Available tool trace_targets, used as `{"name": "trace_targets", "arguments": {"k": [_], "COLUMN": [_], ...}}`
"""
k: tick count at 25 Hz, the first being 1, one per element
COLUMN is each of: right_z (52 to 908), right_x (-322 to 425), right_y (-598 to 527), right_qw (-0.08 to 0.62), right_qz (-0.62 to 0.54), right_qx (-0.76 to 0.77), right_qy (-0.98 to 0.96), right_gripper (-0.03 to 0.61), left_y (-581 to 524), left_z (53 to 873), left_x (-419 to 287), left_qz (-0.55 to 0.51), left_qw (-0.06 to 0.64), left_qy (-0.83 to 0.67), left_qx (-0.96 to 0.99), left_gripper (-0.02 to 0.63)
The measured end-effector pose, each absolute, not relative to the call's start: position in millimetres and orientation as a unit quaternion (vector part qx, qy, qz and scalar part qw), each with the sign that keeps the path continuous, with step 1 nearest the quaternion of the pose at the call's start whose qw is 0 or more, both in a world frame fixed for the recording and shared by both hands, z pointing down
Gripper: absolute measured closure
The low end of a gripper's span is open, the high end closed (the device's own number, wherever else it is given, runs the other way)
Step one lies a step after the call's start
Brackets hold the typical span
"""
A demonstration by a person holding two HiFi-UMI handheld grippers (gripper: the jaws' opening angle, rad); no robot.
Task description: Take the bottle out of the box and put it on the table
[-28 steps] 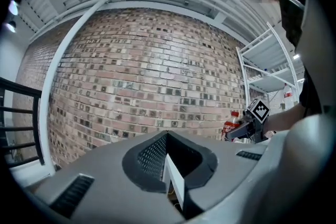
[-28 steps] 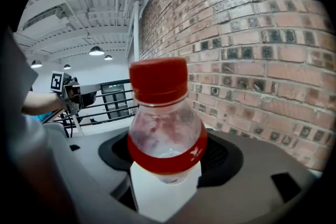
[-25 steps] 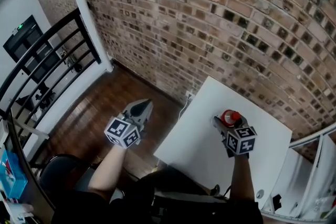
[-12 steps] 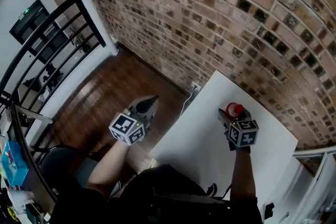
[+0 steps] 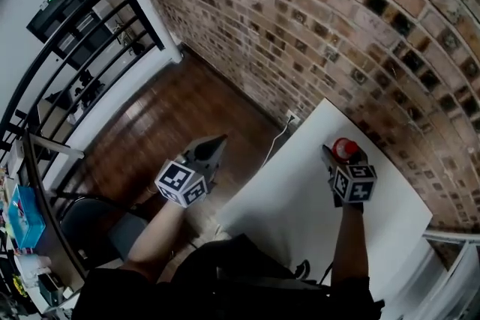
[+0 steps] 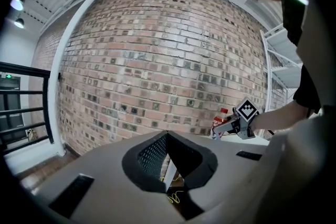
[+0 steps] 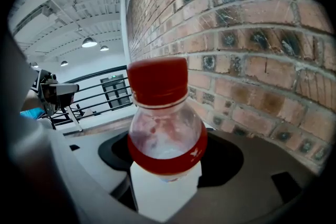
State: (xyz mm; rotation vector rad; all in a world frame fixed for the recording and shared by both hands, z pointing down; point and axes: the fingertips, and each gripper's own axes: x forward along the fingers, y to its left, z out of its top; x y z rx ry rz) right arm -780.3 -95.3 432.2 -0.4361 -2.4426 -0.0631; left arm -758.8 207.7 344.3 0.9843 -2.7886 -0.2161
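A clear bottle [image 5: 345, 148] with a red cap and red label stands upright between the jaws of my right gripper [image 5: 344, 157], which is shut on its body. It is over the far part of the white table [image 5: 300, 195], close to the brick wall. The right gripper view shows the bottle [image 7: 165, 128] filling the middle, with white table [image 7: 163, 194] under it; whether its base touches I cannot tell. My left gripper [image 5: 217, 140] hangs over the wooden floor left of the table, shut and holding nothing. In its own view the left gripper [image 6: 168, 135] points at the wall, with the bottle [image 6: 222, 114] at the right. No box is in view.
The brick wall [image 5: 315, 19] runs along the table's far side. A socket and cable [image 5: 281, 133] sit at the wall's foot. A black railing [image 5: 82, 56] stands at the left, a dark chair [image 5: 82, 225] at lower left, and white shelving [image 5: 450, 266] at lower right.
My right gripper has carried the bottle further over the table toward the brick wall and lower. My left gripper has sunk a little beside the table.
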Motion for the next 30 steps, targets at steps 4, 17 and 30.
{"name": "trace_targets", "arguments": {"k": [4,17,30], "right_z": [446,443,389], "right_x": [-785,-783,-726], "right_y": [-94,-91,-105], "right_qw": [0.335,0.296,0.241], "right_qz": [-0.028,-0.024,0.0], "right_qx": [-0.166,-0.162,-0.123], "right_qy": [-0.927,-0.941,-0.963], "right_gripper": [0.24,0.169,0.22], "left_y": [208,208,193], "left_z": [349,352,312], "left_x": [-760,-750,-738], "left_qz": [-0.073,-0.075,-0.08], "left_qw": [0.091,0.102,0.048], "left_qy": [-0.938,-0.934,-0.923], "left_qx": [0.326,0.333,0.373], "left_gripper": [0.609,0.609,0.609]}}
